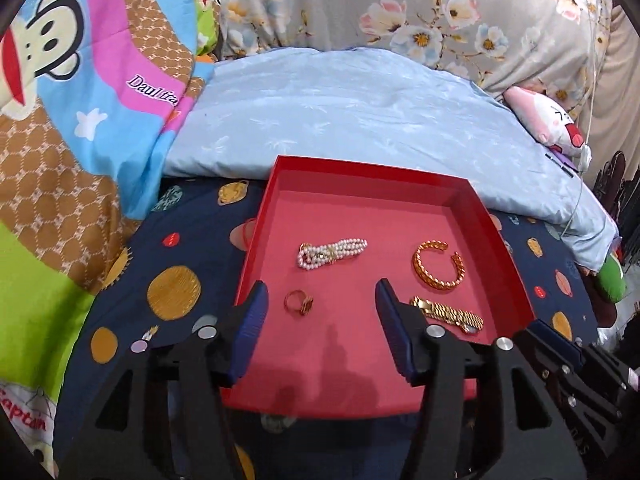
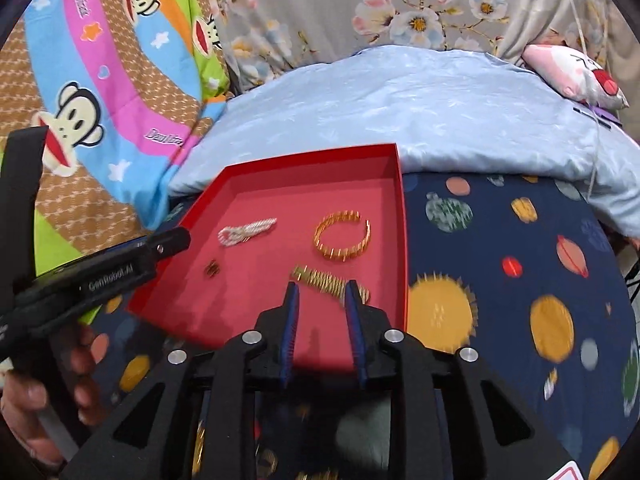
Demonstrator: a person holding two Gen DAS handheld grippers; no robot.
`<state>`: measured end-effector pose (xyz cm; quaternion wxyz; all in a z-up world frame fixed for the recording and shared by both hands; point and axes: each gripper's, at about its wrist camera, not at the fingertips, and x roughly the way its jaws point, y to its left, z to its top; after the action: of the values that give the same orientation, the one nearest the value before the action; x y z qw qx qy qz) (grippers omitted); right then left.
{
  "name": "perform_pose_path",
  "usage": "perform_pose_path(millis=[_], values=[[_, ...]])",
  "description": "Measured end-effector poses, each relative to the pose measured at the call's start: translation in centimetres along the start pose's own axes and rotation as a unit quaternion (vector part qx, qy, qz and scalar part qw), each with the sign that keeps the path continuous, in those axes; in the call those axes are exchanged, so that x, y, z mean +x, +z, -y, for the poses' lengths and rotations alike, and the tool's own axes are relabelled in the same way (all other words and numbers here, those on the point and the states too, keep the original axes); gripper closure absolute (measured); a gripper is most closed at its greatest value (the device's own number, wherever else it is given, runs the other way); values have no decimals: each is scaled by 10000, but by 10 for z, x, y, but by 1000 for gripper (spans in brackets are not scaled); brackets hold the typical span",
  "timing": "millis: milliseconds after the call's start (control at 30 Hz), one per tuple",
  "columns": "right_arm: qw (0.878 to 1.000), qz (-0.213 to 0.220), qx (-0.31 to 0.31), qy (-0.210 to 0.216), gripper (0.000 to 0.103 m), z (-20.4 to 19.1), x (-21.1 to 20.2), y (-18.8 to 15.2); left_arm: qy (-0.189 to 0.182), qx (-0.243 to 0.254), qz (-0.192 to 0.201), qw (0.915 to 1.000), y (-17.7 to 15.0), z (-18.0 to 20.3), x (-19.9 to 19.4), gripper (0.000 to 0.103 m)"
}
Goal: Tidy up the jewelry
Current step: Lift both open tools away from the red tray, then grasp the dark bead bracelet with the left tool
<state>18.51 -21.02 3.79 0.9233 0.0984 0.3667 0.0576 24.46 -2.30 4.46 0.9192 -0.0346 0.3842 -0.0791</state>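
A red tray [image 1: 360,208] lies on the bed and holds a pearl bracelet [image 1: 332,254], a gold cuff bangle [image 1: 438,266], a gold ring [image 1: 299,303] and a gold link bracelet [image 1: 448,314]. My left gripper [image 1: 322,288] hovers open over the tray's near half, and the ring lies between its blue fingers without touching them. In the right wrist view my right gripper [image 2: 322,287] has its jaws a little apart over the tray [image 2: 312,158]. The blurred link bracelet [image 2: 328,280] lies at its fingertips, and the pads do not press on it.
The tray rests on a navy planet-print sheet [image 2: 500,272]. A light blue duvet [image 1: 360,112] is bunched behind it, and a cartoon monkey quilt [image 1: 60,80] lies to the left. A pink plush toy [image 2: 576,72] and a white cable [image 1: 580,200] are at the right.
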Motion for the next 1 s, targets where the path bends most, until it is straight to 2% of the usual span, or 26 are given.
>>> perform_pose_path(millis=[100, 267, 500, 700, 833, 1000], values=[[9999, -39, 104, 108, 76, 0, -18, -19, -9, -40, 0, 10000, -17, 0, -16, 46], [9997, -184, 120, 101, 71, -4, -44, -52, -35, -79, -229, 9997, -54, -1, -36, 46], [9992, -377, 128, 24, 69, -6, -71, -95, -2, 130, -399, 9991, -105, -5, -70, 46], [9983, -553, 175, -9, 69, -6, -88, -125, 37, 319, -450, 9985, -143, -5, -92, 39], [9980, -602, 182, -10, 69, -8, -95, -137, 73, 230, -630, 9977, -163, -10, -92, 38], [9977, -656, 177, -6, 67, -11, -99, -146, 52, -49, -708, 9975, -168, -18, -92, 38]])
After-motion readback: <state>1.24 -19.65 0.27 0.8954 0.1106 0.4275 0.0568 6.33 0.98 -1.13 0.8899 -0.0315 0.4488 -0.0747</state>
